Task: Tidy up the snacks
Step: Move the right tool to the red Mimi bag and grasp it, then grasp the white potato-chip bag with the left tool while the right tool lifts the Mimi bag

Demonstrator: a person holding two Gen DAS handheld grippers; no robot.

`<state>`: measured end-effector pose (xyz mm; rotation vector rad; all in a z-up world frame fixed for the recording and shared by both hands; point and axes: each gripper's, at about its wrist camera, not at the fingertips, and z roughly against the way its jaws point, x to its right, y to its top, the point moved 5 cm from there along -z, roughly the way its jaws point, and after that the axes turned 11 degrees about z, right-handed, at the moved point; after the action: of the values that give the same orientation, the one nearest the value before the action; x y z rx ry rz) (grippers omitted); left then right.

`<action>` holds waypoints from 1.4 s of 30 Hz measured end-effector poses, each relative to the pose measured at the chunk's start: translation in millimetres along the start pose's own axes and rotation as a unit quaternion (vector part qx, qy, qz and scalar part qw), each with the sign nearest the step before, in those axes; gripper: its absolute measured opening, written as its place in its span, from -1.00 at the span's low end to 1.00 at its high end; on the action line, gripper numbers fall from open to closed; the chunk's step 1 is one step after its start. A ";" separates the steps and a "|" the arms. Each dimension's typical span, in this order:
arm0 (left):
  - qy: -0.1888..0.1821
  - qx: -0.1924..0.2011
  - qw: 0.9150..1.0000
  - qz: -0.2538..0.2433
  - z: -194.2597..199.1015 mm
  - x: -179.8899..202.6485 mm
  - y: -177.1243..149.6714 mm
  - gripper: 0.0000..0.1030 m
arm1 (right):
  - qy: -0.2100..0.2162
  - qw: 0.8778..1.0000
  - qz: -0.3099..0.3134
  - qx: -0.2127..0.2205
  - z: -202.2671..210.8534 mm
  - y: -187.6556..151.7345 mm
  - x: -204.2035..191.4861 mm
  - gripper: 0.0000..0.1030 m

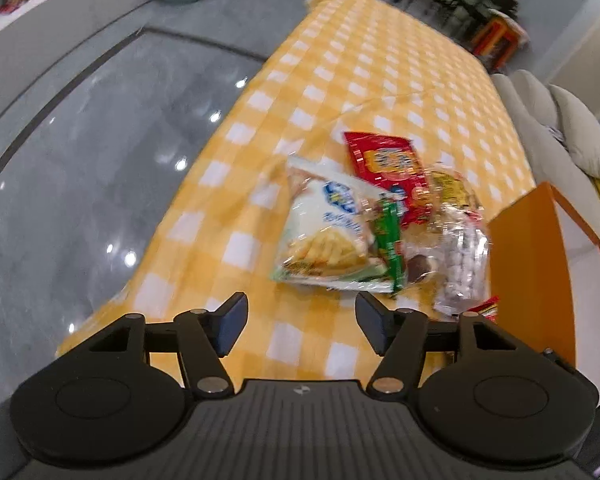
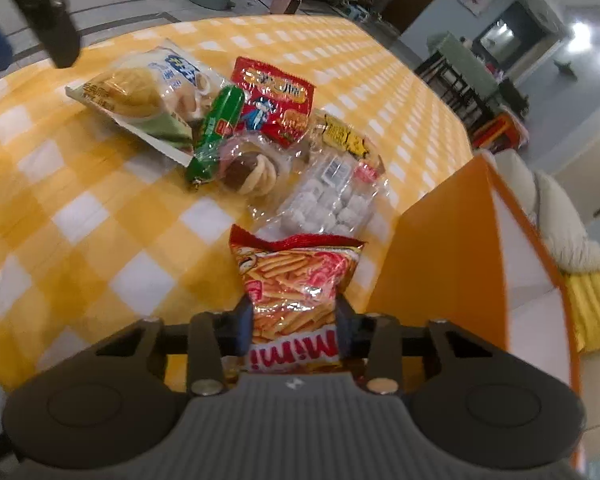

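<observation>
My right gripper (image 2: 295,320) is shut on a red Mimi snack bag (image 2: 296,280) and holds it above the table, just left of the orange box (image 2: 440,248). A pile of snacks lies ahead: a white bread pack (image 2: 140,92), a green sausage (image 2: 216,132), a red bag (image 2: 276,100), a swirl pastry (image 2: 252,172) and a clear bag of white sweets (image 2: 328,204). My left gripper (image 1: 302,320) is open and empty, just short of the white pack (image 1: 328,232). The red bag (image 1: 392,172) and the orange box (image 1: 540,264) also show in the left wrist view.
The table carries a yellow and white checked cloth (image 1: 380,60). Its left edge drops to a glossy grey floor (image 1: 80,160). A light sofa (image 1: 560,120) stands behind the orange box. The left gripper shows at the top left of the right wrist view (image 2: 60,32).
</observation>
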<state>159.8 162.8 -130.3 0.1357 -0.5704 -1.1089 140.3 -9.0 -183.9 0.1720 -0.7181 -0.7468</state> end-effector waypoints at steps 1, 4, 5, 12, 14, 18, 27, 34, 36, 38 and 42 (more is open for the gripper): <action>-0.006 0.003 1.000 -0.001 -0.5 2.4 0.6 0.46 | 0.016 1.000 -0.008 0.005 2.7 0.2 0.4 -0.28; -0.010 0.023 1.000 -0.011 -3.1 9.1 4.4 0.49 | 0.053 0.997 -0.047 0.018 9.3 0.0 5.1 -0.28; -0.010 0.032 0.999 -0.017 -4.3 12.1 6.2 0.51 | 0.063 0.996 -0.057 0.023 12.1 -0.1 6.0 -0.28; 0.009 0.046 0.998 -0.042 -32.6 31.3 29.2 0.54 | 0.129 0.985 -0.104 0.043 23.7 -8.5 6.8 -0.28; 0.037 0.039 0.997 -0.057 -48.0 33.7 32.0 0.54 | 0.141 0.982 -0.116 0.043 24.3 -13.5 6.0 -0.27; 0.055 0.020 0.996 -0.063 -71.4 33.9 32.5 0.54 | 0.144 0.980 -0.124 0.049 25.0 -16.7 5.3 -0.27; 0.065 0.015 0.994 -0.091 -97.9 42.6 19.6 0.81 | 0.148 0.979 -0.129 0.044 18.4 -17.5 3.8 -0.21; 0.043 0.021 0.995 -0.087 -96.4 41.9 15.6 0.21 | 0.143 0.981 -0.122 0.045 18.7 -17.8 0.6 -0.19; 0.050 0.026 0.992 -0.109 -92.6 45.3 13.4 0.08 | 0.143 0.981 -0.120 0.045 18.6 -17.5 0.6 -0.20; 0.055 0.022 0.992 -0.112 -88.6 46.7 12.8 0.02 | 0.142 0.982 -0.118 0.045 19.8 -17.1 0.5 -0.20; 0.054 0.019 0.994 -0.096 -79.4 42.7 14.6 -0.07 | 0.140 0.981 -0.129 0.048 22.3 -18.7 2.8 -0.24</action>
<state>224.7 118.3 -176.6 0.2866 -0.4891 -1.2704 116.7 -22.3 -172.8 0.4560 -0.4681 -0.9129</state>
